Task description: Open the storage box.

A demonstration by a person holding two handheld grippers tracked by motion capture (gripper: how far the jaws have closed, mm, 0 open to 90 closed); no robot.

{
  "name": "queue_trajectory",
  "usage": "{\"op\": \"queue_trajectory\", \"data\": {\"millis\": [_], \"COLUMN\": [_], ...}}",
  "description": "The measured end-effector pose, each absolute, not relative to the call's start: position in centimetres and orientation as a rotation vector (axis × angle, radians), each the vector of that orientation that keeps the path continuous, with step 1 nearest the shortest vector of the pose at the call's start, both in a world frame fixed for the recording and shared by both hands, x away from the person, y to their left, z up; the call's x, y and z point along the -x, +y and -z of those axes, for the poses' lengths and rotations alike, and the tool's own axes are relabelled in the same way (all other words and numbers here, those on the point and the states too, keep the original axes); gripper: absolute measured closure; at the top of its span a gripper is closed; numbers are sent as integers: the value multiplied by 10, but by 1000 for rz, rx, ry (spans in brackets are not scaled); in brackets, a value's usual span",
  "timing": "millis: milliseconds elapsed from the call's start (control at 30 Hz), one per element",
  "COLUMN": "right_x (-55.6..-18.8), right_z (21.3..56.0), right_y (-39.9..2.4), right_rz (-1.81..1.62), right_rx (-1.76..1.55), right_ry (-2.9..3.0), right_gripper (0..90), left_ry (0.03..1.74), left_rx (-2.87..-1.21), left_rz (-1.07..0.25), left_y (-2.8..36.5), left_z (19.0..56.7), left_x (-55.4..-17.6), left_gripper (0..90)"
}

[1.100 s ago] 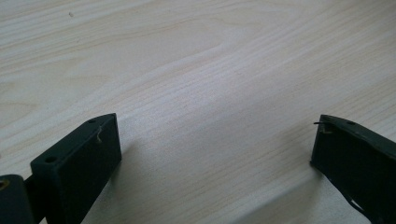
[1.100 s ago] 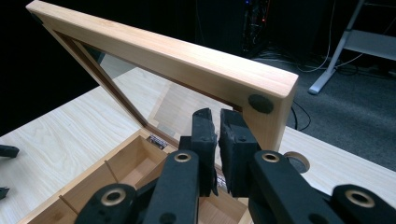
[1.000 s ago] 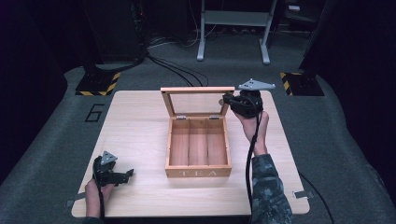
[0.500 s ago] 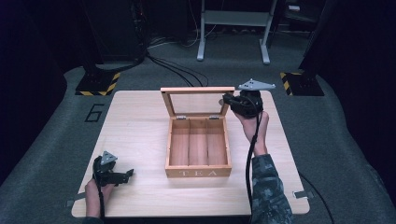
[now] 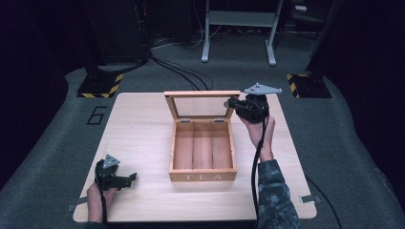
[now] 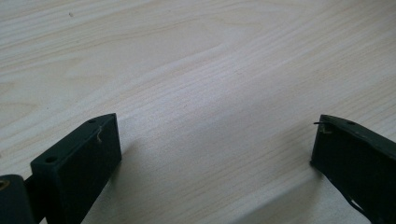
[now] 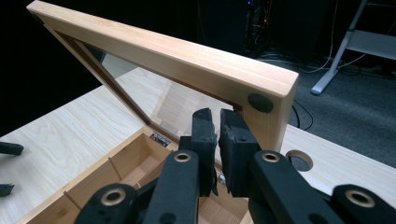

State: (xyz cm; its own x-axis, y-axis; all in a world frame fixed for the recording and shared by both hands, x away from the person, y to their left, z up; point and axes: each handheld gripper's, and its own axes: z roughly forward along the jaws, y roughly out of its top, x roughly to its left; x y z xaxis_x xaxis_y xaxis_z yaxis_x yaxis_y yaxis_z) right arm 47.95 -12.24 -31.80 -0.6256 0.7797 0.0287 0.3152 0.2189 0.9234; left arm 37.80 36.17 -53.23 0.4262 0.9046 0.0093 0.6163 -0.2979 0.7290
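Pale wood table (image 5: pixel 143 124): right gripper (image 7: pixel 219 128) jaws nearly pressed together, nothing visibly between them, beside the raised lid (image 7: pixel 177 58) of the tea box (image 5: pixel 203 148) at frame centre. Left gripper (image 6: pixel 215 140) spread wide, empty, lower left. Judged step: lid-handling; next, a steady push on its frame.

A lab or studio: black curtains (image 5: pixel 43 57), hazard-striped stand bases (image 5: pixel 98 86), floor cables (image 5: pixel 176 71), numbered grey carpet (image 5: pixel 57 138)

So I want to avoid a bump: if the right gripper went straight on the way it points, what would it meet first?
Most likely the raised lid of the tea box: the right gripper, jaws shut, points at its glass pane beside the frame's corner. Whether it already touches is unclear.
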Motion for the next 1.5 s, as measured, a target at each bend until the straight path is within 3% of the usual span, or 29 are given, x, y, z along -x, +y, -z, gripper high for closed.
{"op": "queue_trajectory", "data": {"millis": [967, 1500], "right_x": [-436, -402], "right_z": [361, 417], "right_y": [-133, -132], "right_rz": [-1436, -1445], "right_rx": [-998, -998], "right_ry": [2089, 2128], "right_gripper": [842, 846], "left_ry": [1275, 1277], "left_rx": [-2028, -2026], "left_rz": [-567, -566], "left_y": [362, 362], "left_z": [532, 532], "left_x": [-378, -378], "left_gripper": [13, 13]}}
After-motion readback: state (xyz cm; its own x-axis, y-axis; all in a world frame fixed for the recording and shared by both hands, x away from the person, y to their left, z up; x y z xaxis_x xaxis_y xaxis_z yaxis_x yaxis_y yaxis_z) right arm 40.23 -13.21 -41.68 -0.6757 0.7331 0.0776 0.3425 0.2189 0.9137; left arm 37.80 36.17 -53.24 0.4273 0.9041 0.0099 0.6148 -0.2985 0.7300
